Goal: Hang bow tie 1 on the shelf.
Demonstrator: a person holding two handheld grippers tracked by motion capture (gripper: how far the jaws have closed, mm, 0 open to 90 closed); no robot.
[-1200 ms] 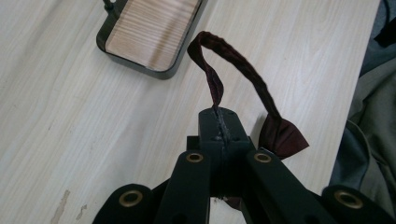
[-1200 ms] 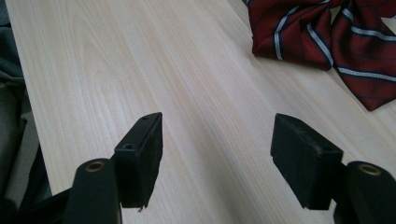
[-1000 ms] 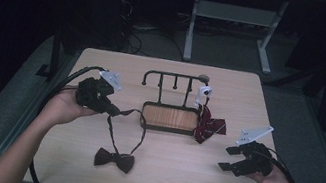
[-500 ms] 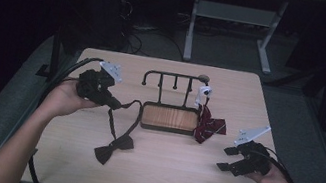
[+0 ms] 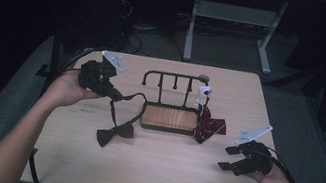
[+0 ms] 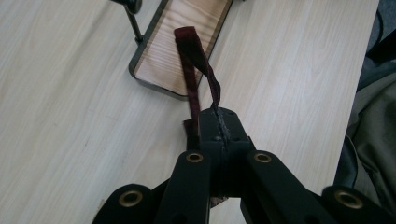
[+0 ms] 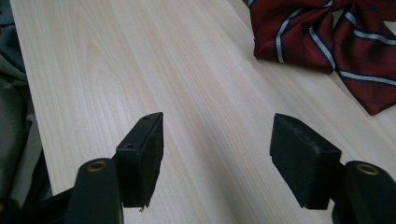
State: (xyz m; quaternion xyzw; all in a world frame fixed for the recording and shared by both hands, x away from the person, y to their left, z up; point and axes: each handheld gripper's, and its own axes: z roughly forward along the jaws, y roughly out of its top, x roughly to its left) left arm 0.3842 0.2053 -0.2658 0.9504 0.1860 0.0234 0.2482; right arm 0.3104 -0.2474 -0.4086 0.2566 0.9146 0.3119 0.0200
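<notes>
Strap (image 5: pixel 120 107) of bow tie (image 5: pixel 114 133) is pinched by left gripper (image 5: pixel 117 97) in high view, bow dragging on table (image 5: pixel 157 171) just left of rack (image 5: pixel 172 98); right gripper (image 5: pixel 229 158) idles near striped tie (image 5: pixel 208 125).

Left gripper view: jaws clamped on strap loop (image 6: pixel 196 60) over rack base (image 6: pixel 161 51).

Right gripper view: jaws wide apart, nothing held.

Step judged: lift w/ strap toward a peg. Next: loop must be raised higher & hooked over one.

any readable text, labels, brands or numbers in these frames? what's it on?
None. No print shows on the table, the hanger stand, the striped tie, the dark bow tie or either gripper.
A small white tag hangs on the stand; any marks on it are too small to read.
</notes>
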